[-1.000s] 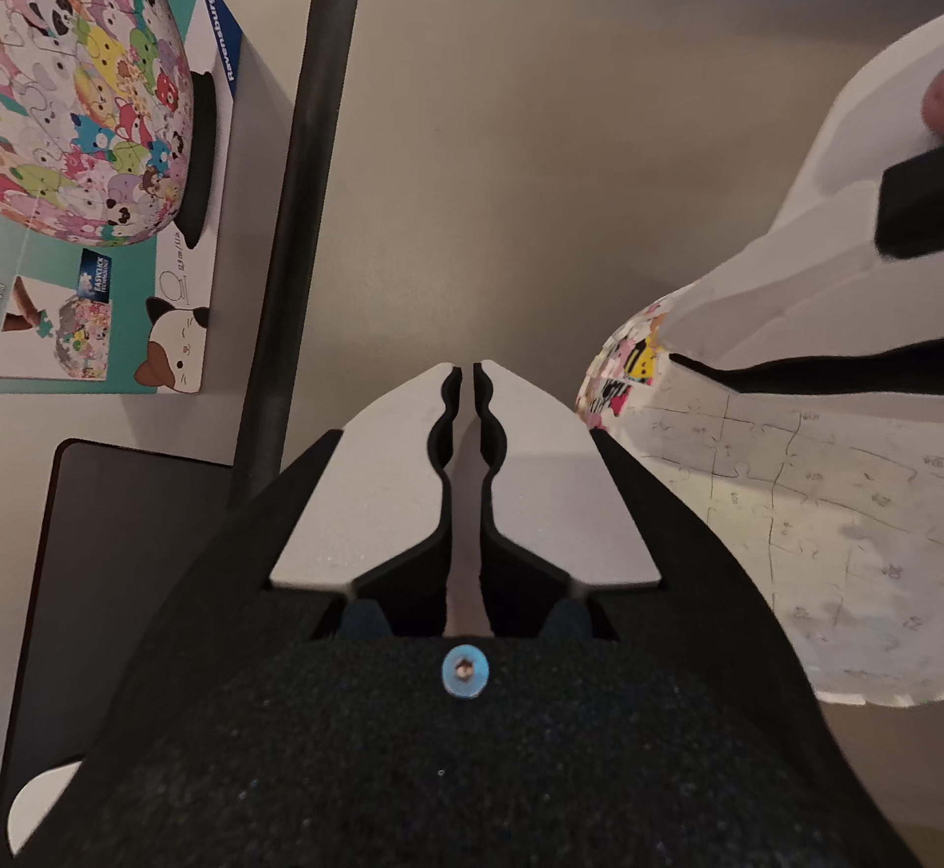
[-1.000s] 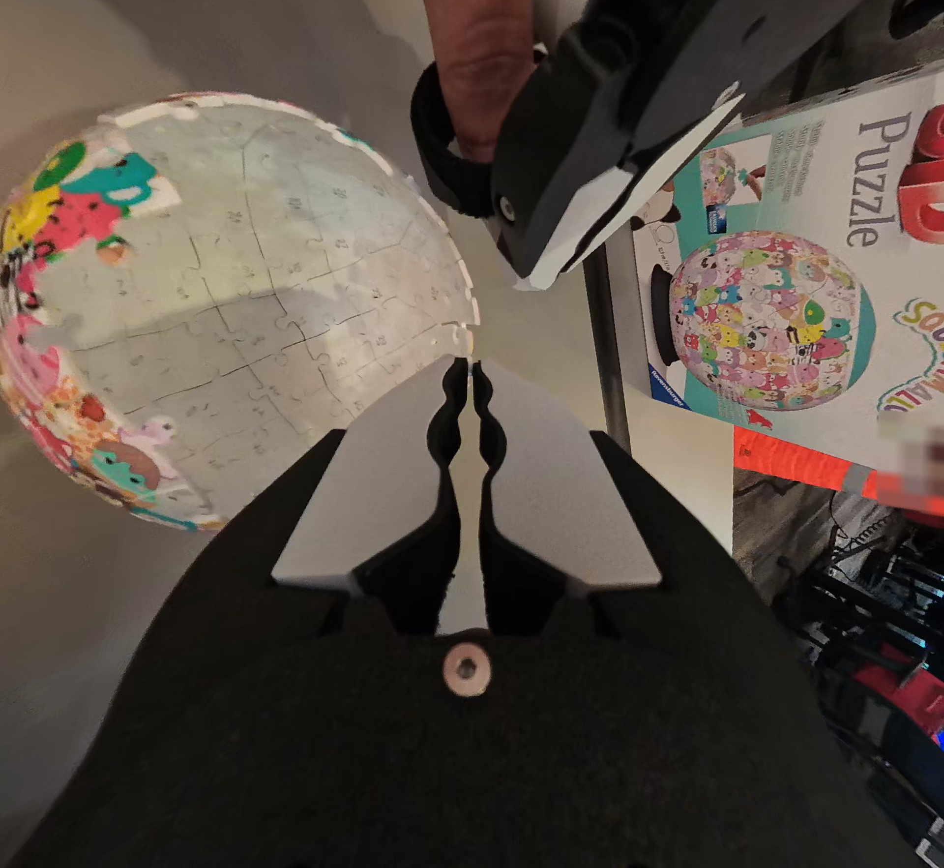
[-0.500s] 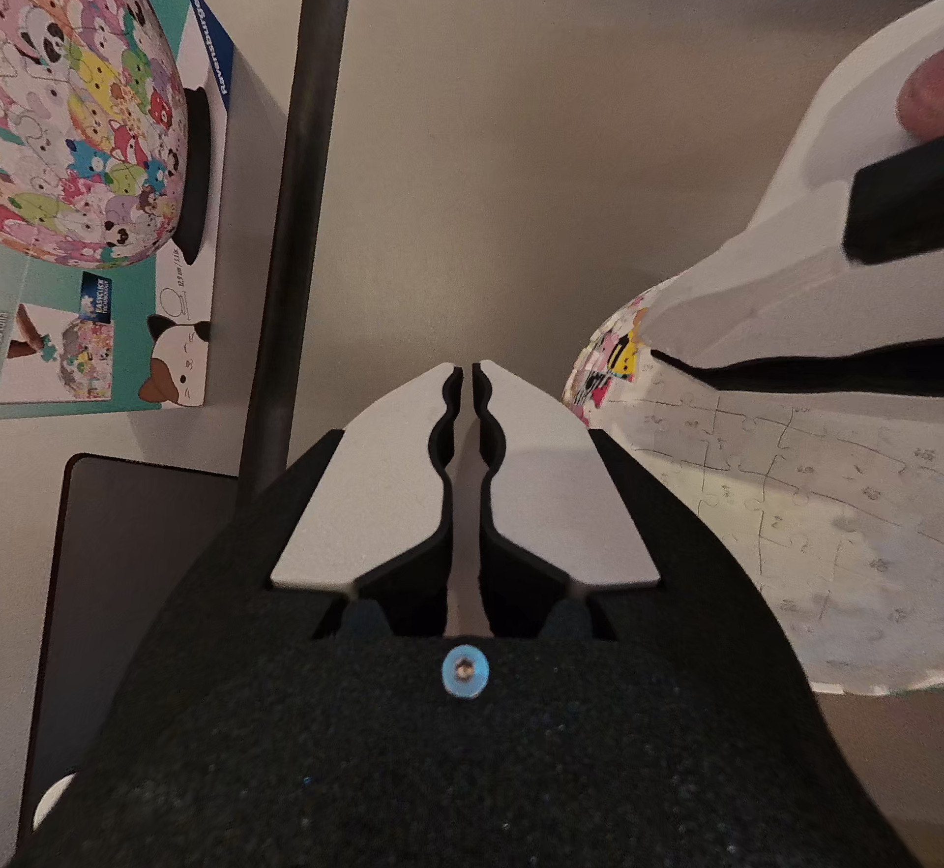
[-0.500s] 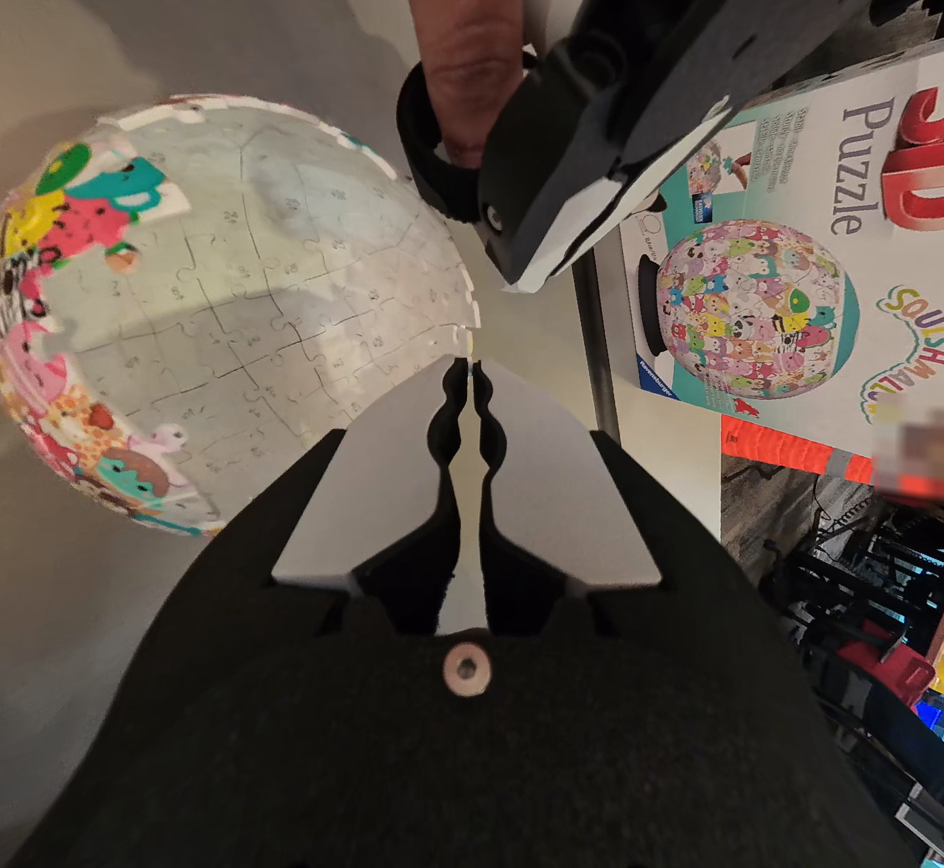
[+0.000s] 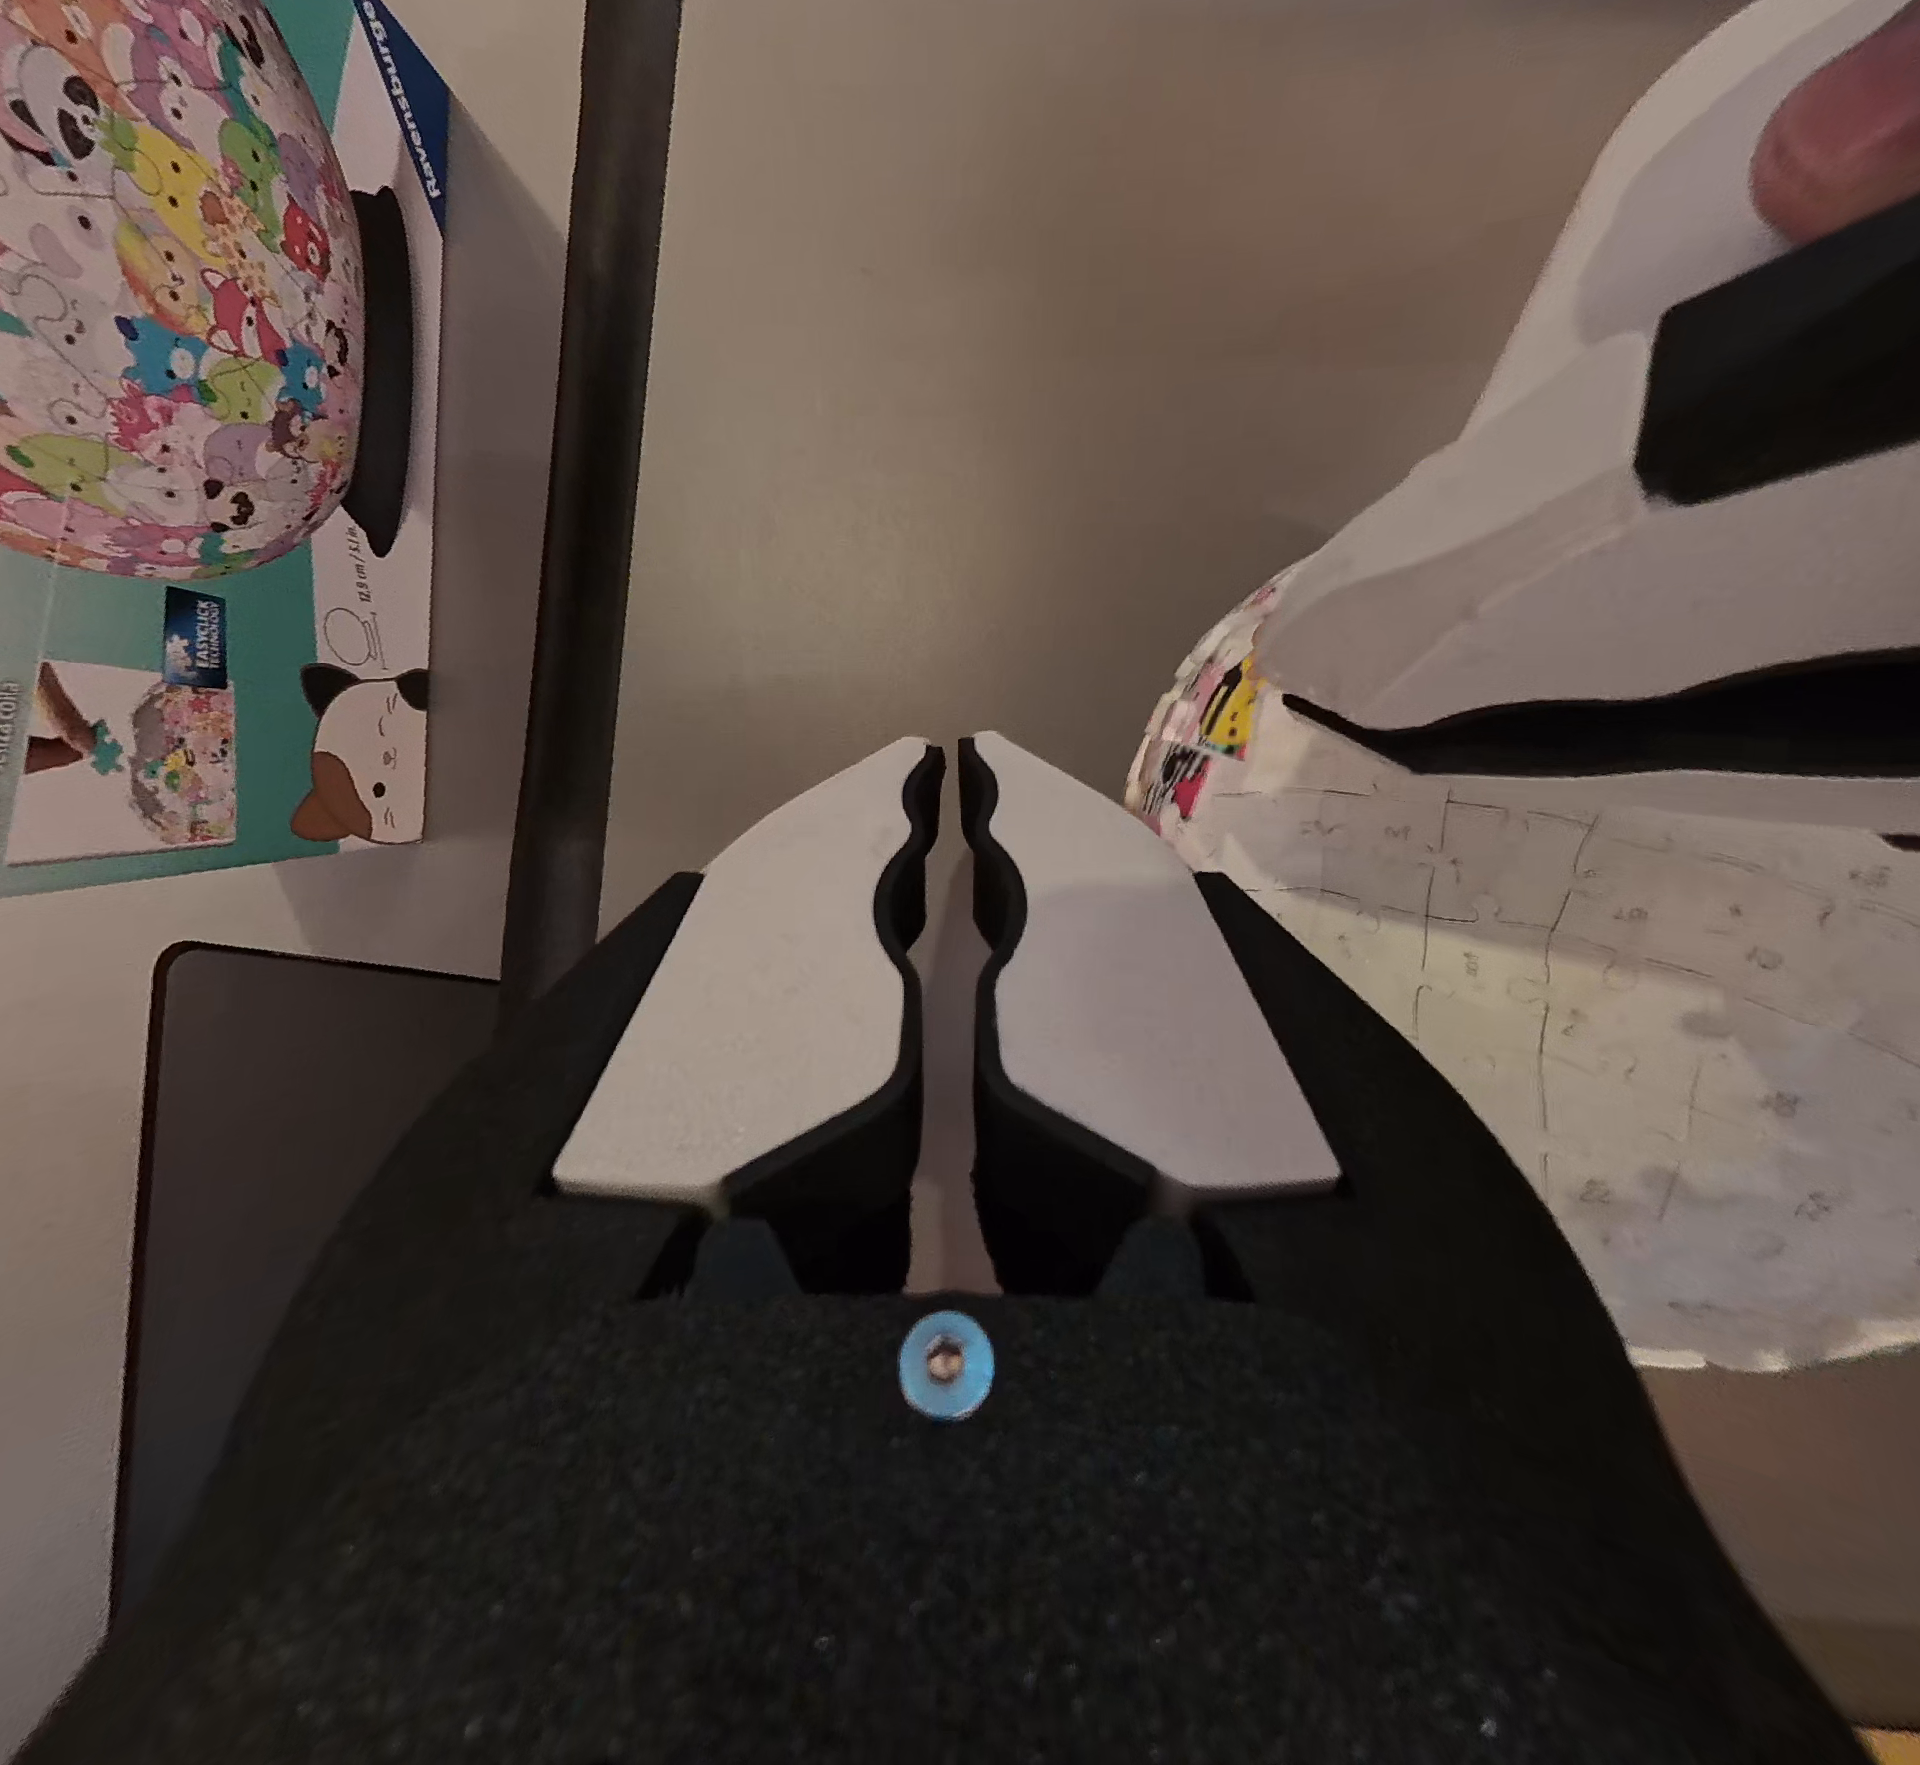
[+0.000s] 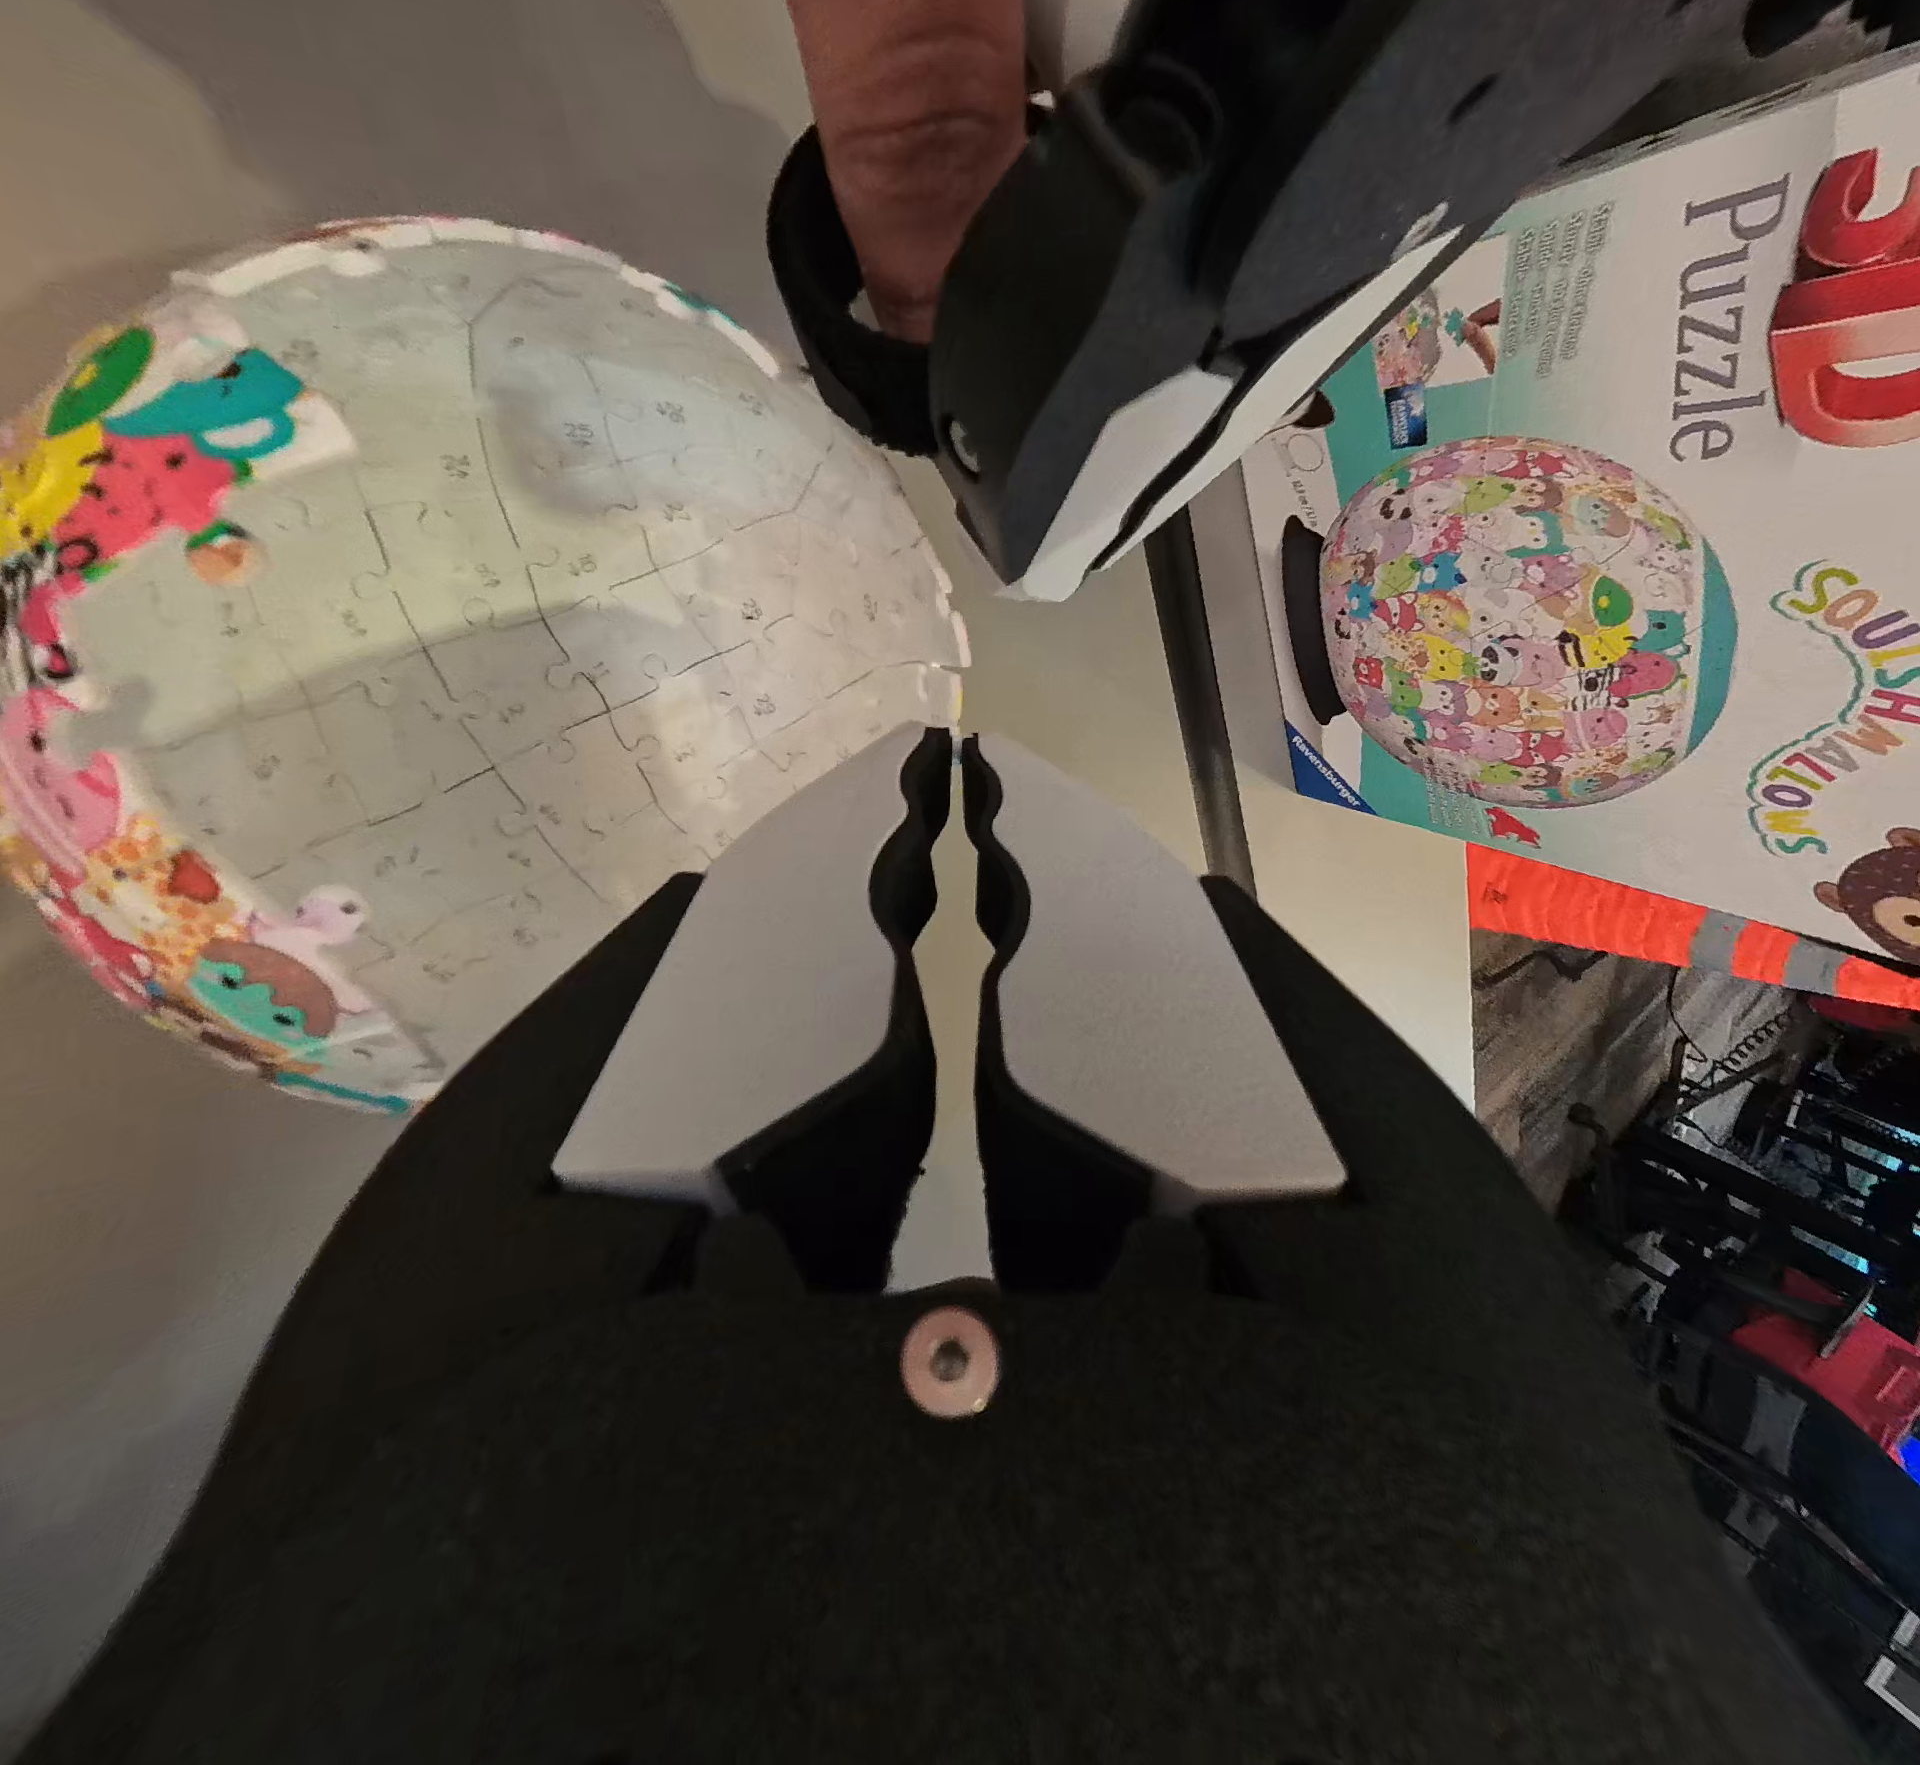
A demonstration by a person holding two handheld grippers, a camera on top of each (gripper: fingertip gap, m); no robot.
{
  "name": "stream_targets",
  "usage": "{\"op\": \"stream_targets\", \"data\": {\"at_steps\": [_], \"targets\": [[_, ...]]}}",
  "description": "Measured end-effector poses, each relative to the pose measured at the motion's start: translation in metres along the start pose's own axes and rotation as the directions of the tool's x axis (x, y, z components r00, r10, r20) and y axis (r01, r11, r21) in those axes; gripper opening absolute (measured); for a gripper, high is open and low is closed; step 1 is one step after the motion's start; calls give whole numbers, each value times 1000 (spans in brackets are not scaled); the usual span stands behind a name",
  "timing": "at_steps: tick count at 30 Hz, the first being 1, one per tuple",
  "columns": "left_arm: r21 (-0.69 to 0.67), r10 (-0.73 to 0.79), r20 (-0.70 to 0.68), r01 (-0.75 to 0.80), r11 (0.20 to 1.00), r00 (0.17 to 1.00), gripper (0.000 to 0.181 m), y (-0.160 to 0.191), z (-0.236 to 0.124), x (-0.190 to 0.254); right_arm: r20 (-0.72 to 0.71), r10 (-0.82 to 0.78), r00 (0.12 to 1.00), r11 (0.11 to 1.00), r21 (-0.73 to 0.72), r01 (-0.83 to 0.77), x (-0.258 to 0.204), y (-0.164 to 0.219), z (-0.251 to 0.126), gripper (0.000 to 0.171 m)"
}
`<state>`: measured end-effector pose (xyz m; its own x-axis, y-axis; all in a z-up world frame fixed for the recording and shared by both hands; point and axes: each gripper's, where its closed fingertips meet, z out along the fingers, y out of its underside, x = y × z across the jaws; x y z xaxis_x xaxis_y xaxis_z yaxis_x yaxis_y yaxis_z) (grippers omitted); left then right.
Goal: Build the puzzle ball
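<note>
On the pale table (image 6: 312, 1403), which fills most of both wrist views, we see the puzzle box (image 6: 1621, 510) lying at the far right beside a dark upright pole (image 6: 1195, 707); we judge it is kept there as a picture reference for the build.

Left of the box sits the puzzle ball (image 6: 468, 655), a half-built shell turned so that its open side faces us. We see the whitish, numbered backs of interlocked pieces on the inside, with bright cartoon prints showing along the outer rim at the left. Its toothed edge is unfinished, so much of the ball remains to be built, we judge.

Our right gripper (image 6: 954, 739) has its fingers pressed together right at the shell's near edge; whether they pinch that rim or merely touch it, we cannot tell. Perhaps it steadies the shell.

Our left gripper (image 5: 951, 751) is clenched on nothing, poised above the table just beside the ball (image 5: 1621, 1040), with a bare forearm (image 6: 914, 84) behind it.
</note>
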<state>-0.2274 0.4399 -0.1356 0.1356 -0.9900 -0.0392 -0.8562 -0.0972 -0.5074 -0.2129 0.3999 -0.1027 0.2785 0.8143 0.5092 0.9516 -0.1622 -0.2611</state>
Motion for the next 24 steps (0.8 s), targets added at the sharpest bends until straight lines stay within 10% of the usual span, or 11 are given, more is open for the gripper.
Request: {"op": "stream_targets", "data": {"at_steps": [24], "targets": [[-94,-52,-65,46,995,997,0,10,30,-16,-71,-88,994,991,96,95,15,0,4,2]]}}
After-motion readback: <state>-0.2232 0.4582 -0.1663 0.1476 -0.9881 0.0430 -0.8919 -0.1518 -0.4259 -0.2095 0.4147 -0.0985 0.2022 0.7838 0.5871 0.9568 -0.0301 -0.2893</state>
